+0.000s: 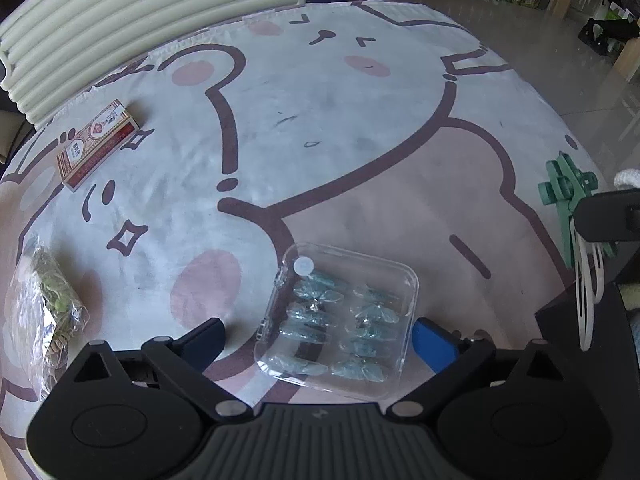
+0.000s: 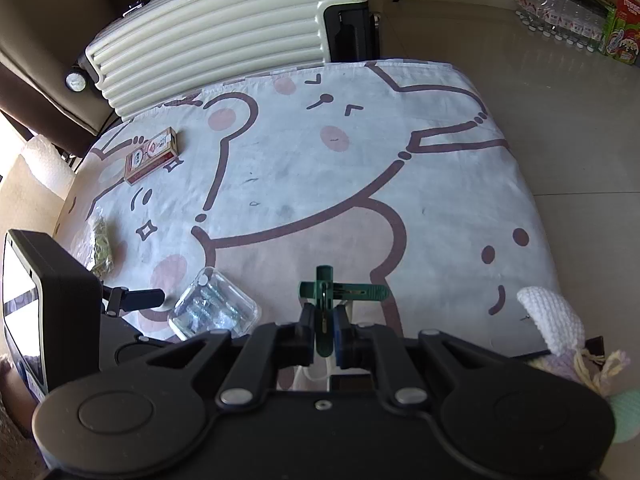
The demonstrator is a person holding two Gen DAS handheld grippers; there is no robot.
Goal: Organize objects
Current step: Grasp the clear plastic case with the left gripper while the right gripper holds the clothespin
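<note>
Clear plastic case [image 1: 338,316], flat and lidded, holding rows of small pale-blue pieces and bearing a round white sticker near one corner; it lies on the cartoon-print cloth [image 1: 320,128] at about six o'clock in the left wrist view, between the spread fingers of the left gripper [image 1: 320,334]. The black finger [image 1: 200,336] stands off the case's left edge and the blue-padded finger [image 1: 434,342] is just beside its right edge; neither visibly presses on it. Green plastic clip [image 2: 326,300], with a crossbar and a ridged arm, is pinched between the pressed-together fingers of the right gripper [image 2: 324,336], held above the cloth at about six o'clock in the right wrist view; the same clip shows at three o'clock in the left view, with white loops hanging beneath it. Red and white printed box [image 1: 96,144], lying flat at ten o'clock on the cloth, well apart from the case. Clear bag of greenish dried material [image 1: 48,300], at eight o'clock near the cloth's left edge. White crocheted item [image 2: 550,316], at four o'clock in the right view, at the cloth's near right corner. Cream ribbed suitcase [image 2: 224,28], at twelve o'clock beyond the cloth's far edge. Bottles and coloured cartons [image 2: 576,24], at two o'clock on the tiled floor.
</note>
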